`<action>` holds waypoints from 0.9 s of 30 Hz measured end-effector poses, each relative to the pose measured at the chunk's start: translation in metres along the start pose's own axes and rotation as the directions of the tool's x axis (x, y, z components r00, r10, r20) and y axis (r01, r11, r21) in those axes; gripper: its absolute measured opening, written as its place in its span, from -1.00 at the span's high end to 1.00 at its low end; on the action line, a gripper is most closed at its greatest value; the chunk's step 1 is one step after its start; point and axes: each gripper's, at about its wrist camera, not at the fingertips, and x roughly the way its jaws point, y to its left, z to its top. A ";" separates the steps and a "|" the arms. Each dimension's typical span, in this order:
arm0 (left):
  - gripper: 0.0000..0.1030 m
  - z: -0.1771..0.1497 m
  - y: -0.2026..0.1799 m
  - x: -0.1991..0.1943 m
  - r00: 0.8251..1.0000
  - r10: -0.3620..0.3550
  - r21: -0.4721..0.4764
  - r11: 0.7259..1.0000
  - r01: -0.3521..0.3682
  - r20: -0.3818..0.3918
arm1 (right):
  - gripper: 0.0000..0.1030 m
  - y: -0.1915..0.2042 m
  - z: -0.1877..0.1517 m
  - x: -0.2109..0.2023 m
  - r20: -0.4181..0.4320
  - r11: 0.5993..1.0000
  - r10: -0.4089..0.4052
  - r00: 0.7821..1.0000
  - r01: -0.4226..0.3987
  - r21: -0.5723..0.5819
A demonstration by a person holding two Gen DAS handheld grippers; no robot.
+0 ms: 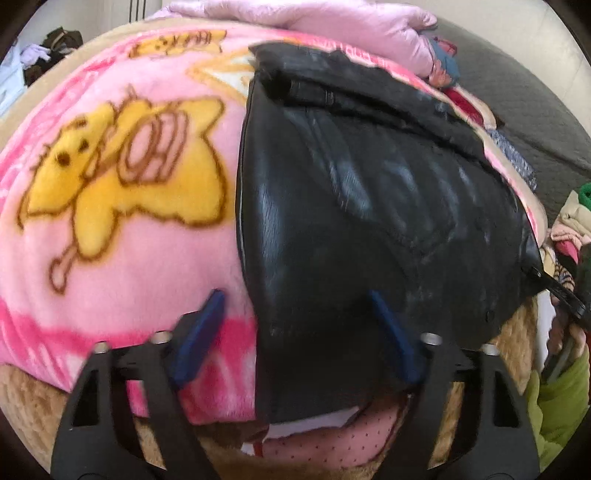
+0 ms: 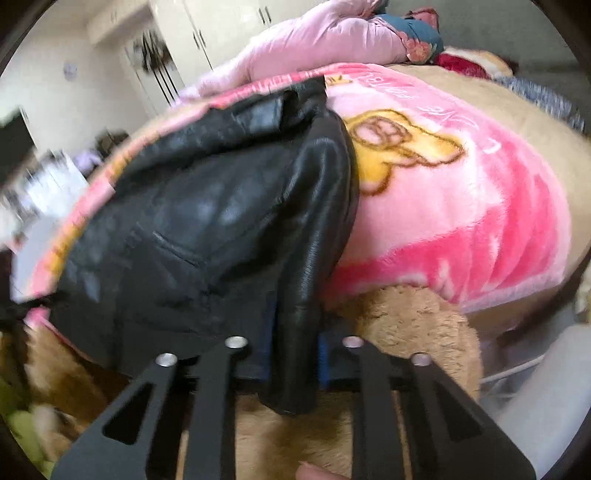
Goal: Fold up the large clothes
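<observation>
The right gripper [image 2: 295, 354] is pinching the near hem of the black leather jacket [image 2: 221, 206], its jaws pressed together on a doubled fold of leather that is hanging down between them. The left gripper [image 1: 295, 332] is standing with its jaws spread. Its right pad is lying on the jacket's near edge and its left pad is hovering over the pink blanket [image 1: 122, 236], so the jacket's side edge is running between them, not yet clamped.

Ahead of both sets of jaws the jacket is lying fairly flat on the blanket, collar at the far end, with one side already turned in to make a thick rolled edge. That looks like an early stage: the sides seem partly gathered, while the lengthwise fold from hem to collar is still waiting.

Beyond the collar a pale pink quilt [image 1: 332, 22] is piled up, limiting room at the far end. Open blanket is stretching outward to the side of each gripper. Just beneath the jaws the blanket is ending at the tan plush bed cover [image 2: 406, 325], so the hem is sitting right at the near edge.
</observation>
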 end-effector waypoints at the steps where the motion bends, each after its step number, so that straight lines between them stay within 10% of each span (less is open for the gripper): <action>1: 0.10 0.002 -0.002 -0.002 1.000 -0.005 0.009 1.000 0.005 0.014 | 0.77 -0.001 0.001 -0.007 0.027 1.000 0.023 0.999 -0.023 0.014; 9: 0.83 0.002 0.006 -0.013 0.999 -0.040 -0.017 0.999 0.041 0.032 | 0.82 0.007 0.009 -0.054 0.171 0.997 0.079 0.982 -0.081 0.001; 27: 0.89 0.047 -0.002 -0.088 0.952 -0.133 0.044 0.991 0.126 0.276 | 0.83 0.008 0.046 -0.107 0.337 0.955 0.224 0.915 -0.274 0.110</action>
